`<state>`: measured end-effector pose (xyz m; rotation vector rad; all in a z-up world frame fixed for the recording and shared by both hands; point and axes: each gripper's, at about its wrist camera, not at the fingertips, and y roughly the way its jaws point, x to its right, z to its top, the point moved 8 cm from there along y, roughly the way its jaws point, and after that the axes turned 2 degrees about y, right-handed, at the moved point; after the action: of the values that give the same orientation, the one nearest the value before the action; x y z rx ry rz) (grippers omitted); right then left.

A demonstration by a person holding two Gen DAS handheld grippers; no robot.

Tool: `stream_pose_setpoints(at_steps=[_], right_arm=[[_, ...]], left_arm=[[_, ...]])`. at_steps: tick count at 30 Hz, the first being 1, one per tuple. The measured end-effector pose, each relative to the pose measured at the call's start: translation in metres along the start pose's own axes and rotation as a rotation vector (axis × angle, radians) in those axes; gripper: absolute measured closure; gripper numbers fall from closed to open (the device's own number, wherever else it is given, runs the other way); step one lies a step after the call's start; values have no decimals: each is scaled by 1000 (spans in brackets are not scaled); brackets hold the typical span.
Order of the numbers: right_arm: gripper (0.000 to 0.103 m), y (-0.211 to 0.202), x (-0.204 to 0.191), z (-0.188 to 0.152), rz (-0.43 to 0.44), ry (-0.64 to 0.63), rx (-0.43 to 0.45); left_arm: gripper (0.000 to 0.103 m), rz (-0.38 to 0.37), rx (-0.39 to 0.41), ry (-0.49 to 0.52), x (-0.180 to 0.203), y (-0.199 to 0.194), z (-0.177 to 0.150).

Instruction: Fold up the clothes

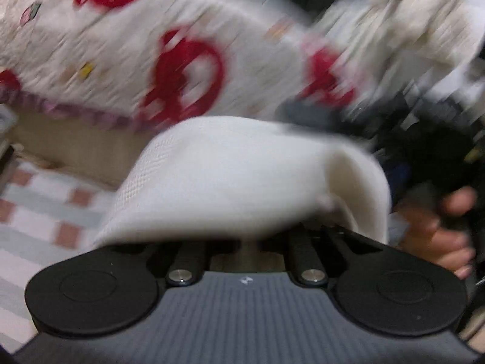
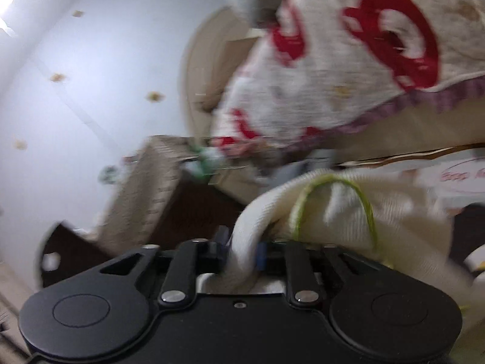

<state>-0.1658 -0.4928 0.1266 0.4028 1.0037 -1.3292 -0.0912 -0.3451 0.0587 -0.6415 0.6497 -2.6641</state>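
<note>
Almost nothing here can be read. In the right wrist view, at about three o'clock near the frame's edge, a white surface (image 2: 454, 179) carries a red oval outline with red cursive lettering inside; blur and the frame edge cut it off, and the letters cannot be made out for certain. In the left wrist view, a small pale emblem (image 1: 244, 280) sits on the ribbed grey body of the gripper housing at about six o'clock; it is a mark, not legible text. The red shapes on the white bedspread (image 1: 188, 69) are pattern, not writing.
</note>
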Motion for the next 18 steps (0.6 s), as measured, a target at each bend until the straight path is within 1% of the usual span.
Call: stream_pose_setpoints(at_steps=[1, 2, 3, 4, 5, 6, 7, 8, 9, 10, 11, 12, 13, 14, 16, 17, 18], right_arm=[[46, 11, 21, 8, -61, -7, 20], [46, 18, 46, 10, -155, -33, 40], [46, 21, 74, 7, -277, -75, 61], [46, 21, 100, 0, -371, -118, 72], [46, 18, 121, -14, -406, -150, 68], [46, 14, 140, -30, -411, -169, 59], [47, 9, 159, -46, -416, -189, 50], [46, 5, 180, -62, -413, -199, 56], [46, 0, 201, -78, -403, -202, 75], [46, -2, 226, -95, -426, -176, 73], [45, 2, 249, -110, -466, -125, 39], [46, 8, 265, -120, -495, -77, -7], [46, 16, 275, -128, -499, -61, -44], [46, 24, 280, -131, -502, -71, -77], [46, 41, 280, -132, -499, -85, -129], [46, 50, 278, -131, -481, -91, -140], [44, 58, 275, -130, -455, -98, -143]], left_arm=[[91, 112, -50, -1, -26, 23, -13], [88, 221, -96, 4, -51, 44, -26], [81, 309, -119, 30, -69, 54, -42], [69, 360, -118, 69, -81, 58, -57], [61, 403, -115, 105, -92, 61, -72], [47, 414, -98, 123, -100, 60, -86], [41, 411, -72, 116, -108, 59, -98], [39, 407, -54, 105, -116, 58, -110], [39, 406, -66, 76, -124, 61, -119], [39, 405, -78, 48, -132, 64, -128], [39, 405, -89, 27, -139, 67, -136], [39, 410, -97, 32, -142, 71, -141], [39, 416, -108, 39, -146, 75, -144], [39, 419, -128, 52, -149, 80, -147], [39, 425, -155, 62, -155, 88, -151], [39, 425, -162, 48, -159, 91, -153], [39, 416, -172, 18, -163, 94, -156]])
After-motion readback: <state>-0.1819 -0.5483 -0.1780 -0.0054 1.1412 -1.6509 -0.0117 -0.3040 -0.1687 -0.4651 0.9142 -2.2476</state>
